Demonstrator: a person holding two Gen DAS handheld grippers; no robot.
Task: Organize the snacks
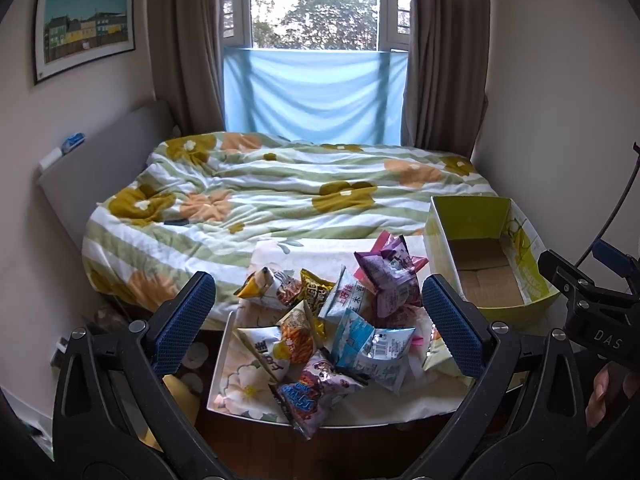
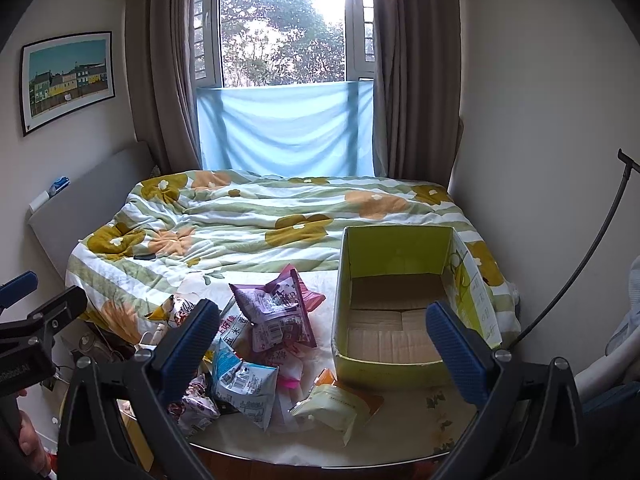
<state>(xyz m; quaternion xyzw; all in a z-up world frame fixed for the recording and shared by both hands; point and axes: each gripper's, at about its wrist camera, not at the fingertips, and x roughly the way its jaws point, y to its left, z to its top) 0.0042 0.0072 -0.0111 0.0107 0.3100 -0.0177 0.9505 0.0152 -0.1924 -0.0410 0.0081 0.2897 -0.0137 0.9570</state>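
Snacks lie beside empty box.

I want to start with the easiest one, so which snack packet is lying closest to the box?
The pale cream packet, lying by itself just in front of the green box, atop an orange packet. The other snacks are heaped farther left.

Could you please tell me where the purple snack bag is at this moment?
The purple snack bag sits atop the snack pile on the table, just left of the empty green cardboard box in the right wrist view, near the bed's floral quilt.
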